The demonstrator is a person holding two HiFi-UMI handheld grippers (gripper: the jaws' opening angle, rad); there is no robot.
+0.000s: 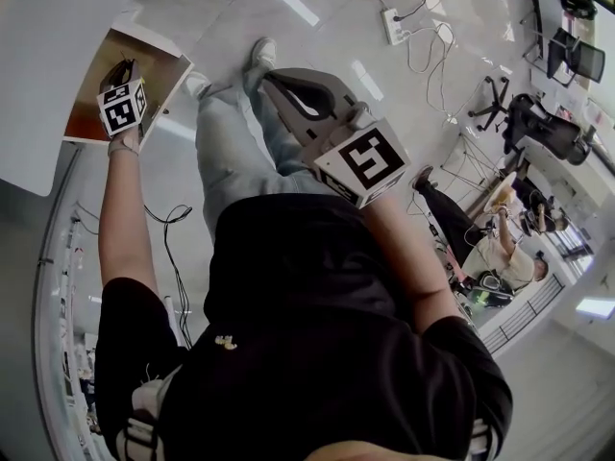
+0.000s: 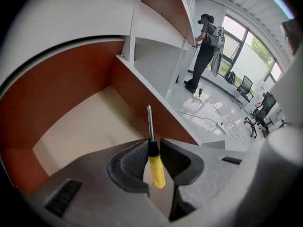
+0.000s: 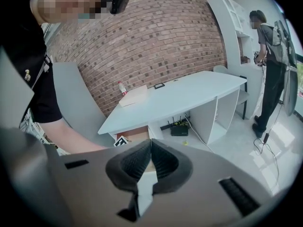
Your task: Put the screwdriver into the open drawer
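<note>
A red brick wall (image 3: 156, 37) rises behind a long white desk (image 3: 189, 96). At the desk's far end stands a small bottle (image 3: 122, 87) with a reddish top, and a flat pale pad (image 3: 135, 95) lies just beside it. Under the desk a black router (image 3: 180, 129) sits on the floor. To the right a person with a backpack (image 3: 272, 65) stands facing a tall white shelf unit (image 3: 227, 13). In the head view a white power strip (image 1: 394, 27) lies on the glossy floor with cables trailing from it, black office chairs (image 1: 538, 128) stand nearby, and a seated person (image 1: 495, 253) is further right
</note>
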